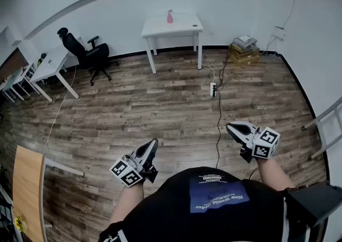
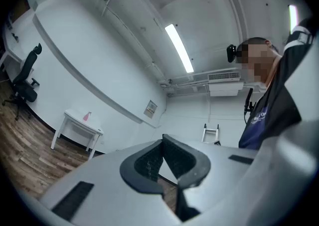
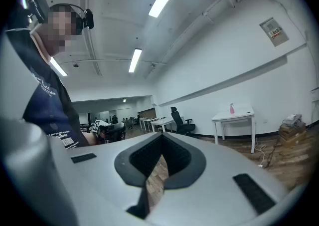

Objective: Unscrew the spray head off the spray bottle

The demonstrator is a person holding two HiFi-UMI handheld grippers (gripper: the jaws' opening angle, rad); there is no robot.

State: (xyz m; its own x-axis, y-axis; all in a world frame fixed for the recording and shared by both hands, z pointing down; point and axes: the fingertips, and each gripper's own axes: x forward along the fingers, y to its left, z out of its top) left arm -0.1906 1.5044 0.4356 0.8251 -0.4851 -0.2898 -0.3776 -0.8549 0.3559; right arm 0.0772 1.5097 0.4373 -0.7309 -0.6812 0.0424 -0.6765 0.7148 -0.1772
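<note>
Shirt front (image 1: 216, 195) nearest, dark with a blue panel, filling the bottom of the head view. Holding the left hand-held gripper (image 1: 154, 141) just ahead of it at lower left, tilting slightly upward, jaws clenched together and grasping nothing. Confirming this up close: left hand-held gripper (image 2: 163, 140) with dark pads meeting at the tips, only wall and floor beyond. Holding the right hand-held gripper (image 1: 228, 126) at lower right, about level, likewise clenched and empty. Seeing the right hand-held gripper (image 3: 161, 140) from its own camera with pads pressing tip to tip, bare planks showing through the gap below.

Standing on a wooden floor (image 1: 133, 112), with a black cable (image 1: 218, 123) trailing between the two grippers toward a power strip (image 1: 213, 89). Passing a wooden tabletop (image 1: 26, 187) at the left edge and a grey metal frame (image 1: 326, 123) at the right edge.

Farther out, facing a black office chair (image 1: 88, 54) beside another white table (image 1: 53, 64), and a stack of boxes (image 1: 243, 48) lying by the back wall.

Farthest, looking at the white table (image 1: 184, 24) against the back wall, carrying the pink spray bottle (image 1: 170, 16) upright, well apart from both grippers; too distant for making out its spray head.
</note>
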